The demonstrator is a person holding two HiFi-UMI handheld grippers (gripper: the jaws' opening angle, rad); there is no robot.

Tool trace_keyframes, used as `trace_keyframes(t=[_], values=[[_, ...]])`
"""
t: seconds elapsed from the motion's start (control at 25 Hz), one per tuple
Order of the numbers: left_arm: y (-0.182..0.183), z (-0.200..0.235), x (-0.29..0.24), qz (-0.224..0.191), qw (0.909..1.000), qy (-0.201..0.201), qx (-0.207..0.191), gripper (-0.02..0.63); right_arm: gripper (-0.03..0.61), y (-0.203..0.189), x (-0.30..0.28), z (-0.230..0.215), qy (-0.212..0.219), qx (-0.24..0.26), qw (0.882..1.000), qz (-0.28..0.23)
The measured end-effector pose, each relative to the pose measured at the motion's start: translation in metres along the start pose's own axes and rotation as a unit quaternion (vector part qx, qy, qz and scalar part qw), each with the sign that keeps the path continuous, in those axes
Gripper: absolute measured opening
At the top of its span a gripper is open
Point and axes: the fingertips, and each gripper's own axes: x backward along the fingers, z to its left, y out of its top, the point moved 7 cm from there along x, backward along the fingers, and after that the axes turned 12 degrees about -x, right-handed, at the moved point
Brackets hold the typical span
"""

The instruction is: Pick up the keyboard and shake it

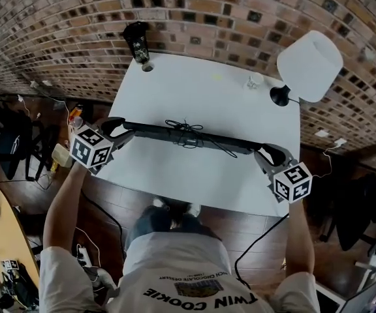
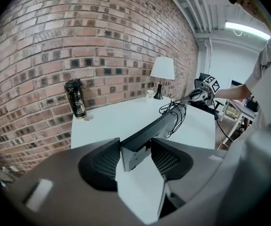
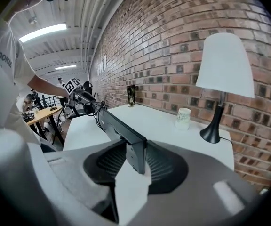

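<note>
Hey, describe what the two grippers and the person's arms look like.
Both the left gripper and right gripper have dark jaws with ribbed black pads on grey bodies, each bearing a white cube with black square markers. The person wears a pale short-sleeved T-shirt.

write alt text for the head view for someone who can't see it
From above, a person holds a black keyboard over a white table, the left gripper and right gripper each shut on one end. A lamp, a cup and a dark can stand at the back by a brick wall.
</note>
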Motion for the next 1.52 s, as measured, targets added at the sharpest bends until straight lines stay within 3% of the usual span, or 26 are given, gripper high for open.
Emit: trace_keyframes(t=[0.52, 0.68, 0.96, 1.2, 1.4, 1.52], values=[[-0.022, -0.027, 0.018, 0.024, 0.9937, 0.011, -0.109, 0.202, 0.132, -0.019, 0.014, 0.044, -0.09, 0.071, 0.992, 0.046], [-0.028, -0.042, 0.023, 0.046, 0.9836, 0.024, -0.173, 0.195, 0.13, -0.031, 0.019, 0.061, -0.129, 0.109, 0.984, 0.052], [-0.054, -0.076, 0.023, 0.092, 0.957, 0.028, -0.274, 0.155, 0.13, -0.066, 0.021, 0.09, -0.189, 0.184, 0.962, 0.069], [-0.077, -0.095, 0.013, 0.12, 0.9443, 0.032, -0.305, 0.152, 0.122, -0.094, 0.017, 0.106, -0.21, 0.219, 0.948, 0.099], [-0.091, -0.106, 0.002, 0.134, 0.9378, 0.034, -0.318, 0.12, 0.109, -0.12, -0.005, 0.11, -0.205, 0.254, 0.931, 0.162], [-0.093, -0.108, -0.001, 0.142, 0.9339, 0.039, -0.326, 0.12, 0.109, -0.122, -0.006, 0.109, -0.207, 0.24, 0.935, 0.162]])
